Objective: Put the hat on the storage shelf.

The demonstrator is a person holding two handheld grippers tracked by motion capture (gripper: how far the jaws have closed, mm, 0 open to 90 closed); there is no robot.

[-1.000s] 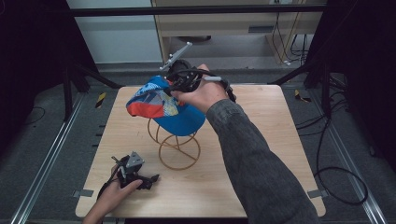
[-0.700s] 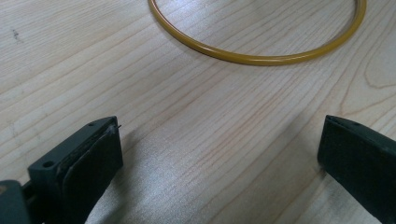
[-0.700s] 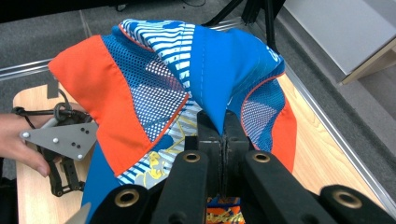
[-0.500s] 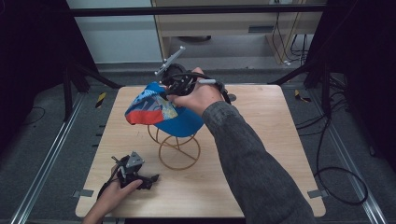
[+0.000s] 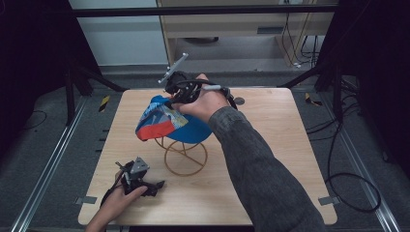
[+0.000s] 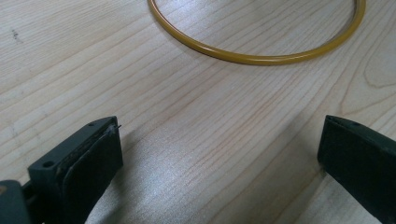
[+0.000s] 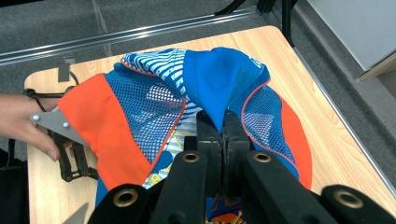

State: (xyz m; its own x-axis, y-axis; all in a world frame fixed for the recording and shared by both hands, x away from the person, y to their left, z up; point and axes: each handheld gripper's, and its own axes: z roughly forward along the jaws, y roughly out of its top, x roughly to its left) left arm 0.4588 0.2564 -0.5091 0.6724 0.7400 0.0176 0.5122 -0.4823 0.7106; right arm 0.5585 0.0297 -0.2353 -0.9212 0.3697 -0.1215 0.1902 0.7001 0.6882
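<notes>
Light wood table [image 5: 270, 159], square, corners rounded; near edge partly cut off by the frame bottom in the high view. Person's grey sleeve [image 5: 261, 179] crosses the right half of the table and hides the wood under it. Blue cap [image 5: 169, 121] with orange brim and mesh panels sits over the middle of the table, draped on top of the yellow wire stand [image 5: 186, 157]. Cap hides the stand's upper part, only the lower loops and base ring show. Whether the cap rests fully on the stand or hangs partly from the grip, cannot tell.

Right tool [image 7: 222, 126] has its jaws pinched together on a fold of the cap's blue fabric, seen clearly in the right gripper view. In the high view the hand covers the jaw tips. Left tool [image 5: 157, 184] lies low at the near left corner of the table, hand on it, wrist cut off at the frame bottom. Left gripper view shows its jaws spread wide, bare wood between them, the stand's base ring just ahead, ring cut off at the top.
</notes>
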